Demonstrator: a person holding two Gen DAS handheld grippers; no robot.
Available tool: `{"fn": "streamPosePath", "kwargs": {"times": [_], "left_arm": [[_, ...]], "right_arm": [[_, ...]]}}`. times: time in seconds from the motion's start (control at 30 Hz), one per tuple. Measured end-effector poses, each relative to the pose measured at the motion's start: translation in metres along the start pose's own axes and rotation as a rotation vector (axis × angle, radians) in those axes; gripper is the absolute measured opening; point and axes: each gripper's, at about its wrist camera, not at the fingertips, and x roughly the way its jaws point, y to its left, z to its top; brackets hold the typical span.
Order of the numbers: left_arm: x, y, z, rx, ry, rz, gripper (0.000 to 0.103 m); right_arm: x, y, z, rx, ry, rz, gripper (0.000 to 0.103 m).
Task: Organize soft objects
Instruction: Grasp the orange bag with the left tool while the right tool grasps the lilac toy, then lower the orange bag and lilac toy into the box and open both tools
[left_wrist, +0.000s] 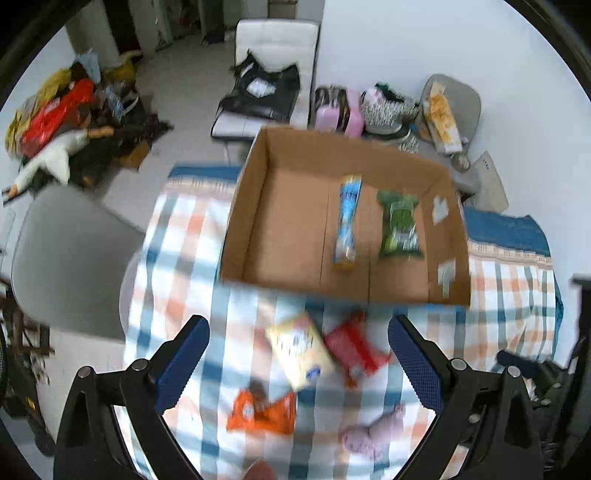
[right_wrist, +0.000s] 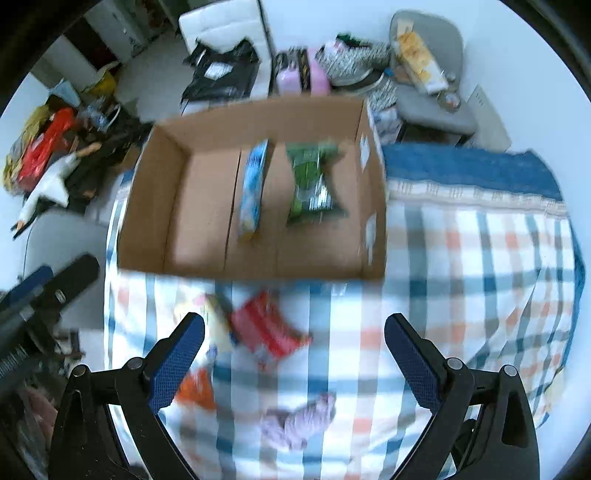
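Soft snack packets lie loose on the checked tablecloth (left_wrist: 177, 258) in front of the cardboard box (left_wrist: 295, 155): a yellow packet (left_wrist: 301, 350), a red packet (left_wrist: 354, 350), an orange packet (left_wrist: 262, 410) and a pink plush toy (left_wrist: 369, 432). A blue packet (left_wrist: 347, 221) and a green packet (left_wrist: 400, 225) already lie side by side on the box floor. All appear light and limp, with slick film wrappers likely to crumple or slide; pinching across the flat body or a sealed end seems safest (the plush by its bulk). Left gripper (left_wrist: 299, 354): raised above the cloth, pointing toward the box, jaws wide apart with the yellow and red packets showing between them, nothing held. Right gripper (right_wrist: 295, 350): alongside, likewise raised, jaws wide apart and empty. Both views are motion-blurred.
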Motion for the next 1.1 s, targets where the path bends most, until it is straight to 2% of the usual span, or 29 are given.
{"fn": "streamPosePath", "kwargs": {"times": [0.07,0.17,0.33,0.4,0.5,0.6,0.63,0.67,0.77,0.83,0.9,1.0,1.1], "left_arm": [[0.011,0.007,-0.022,-0.04,0.051,-0.014,0.099],[0.038,0.026,-0.057,-0.142,0.169,-0.04,0.099],[0.096,0.068,-0.111,-0.377,0.36,-0.086,0.099],[0.114,0.087,-0.129,-0.495,0.398,-0.107,0.099],[0.134,0.106,-0.148,-0.63,0.423,-0.144,0.099],[0.152,0.112,-0.158,-0.7,0.443,-0.178,0.099],[0.159,0.113,-0.16,-0.718,0.448,-0.19,0.094],[0.165,0.113,-0.162,-0.732,0.448,-0.203,0.084],[0.178,0.109,-0.163,-0.731,0.447,-0.226,0.071],[0.179,0.102,-0.159,-0.69,0.435,-0.207,0.064],[0.175,0.091,-0.152,-0.61,0.419,-0.177,0.059],[0.169,0.074,-0.144,-0.484,0.408,-0.121,0.056],[0.163,0.052,-0.132,-0.302,0.4,-0.063,0.054]], "right_arm": [[0.013,-0.003,-0.023,-0.018,0.069,0.016,0.1],[0.047,-0.016,-0.061,0.014,0.189,0.045,0.1],[0.117,-0.045,-0.118,0.199,0.37,0.134,0.1],[0.141,-0.056,-0.135,0.277,0.418,0.151,0.099],[0.158,-0.065,-0.15,0.367,0.438,0.189,0.099],[0.164,-0.068,-0.156,0.434,0.431,0.227,0.099],[0.166,-0.069,-0.157,0.451,0.428,0.236,0.099],[0.167,-0.07,-0.159,0.471,0.428,0.248,0.098],[0.176,-0.068,-0.163,0.511,0.448,0.281,0.084],[0.184,-0.065,-0.167,0.528,0.488,0.303,0.07],[0.189,-0.064,-0.172,0.546,0.512,0.312,0.064],[0.188,-0.062,-0.174,0.514,0.527,0.293,0.048],[0.182,-0.061,-0.169,0.451,0.538,0.267,0.042]]}}
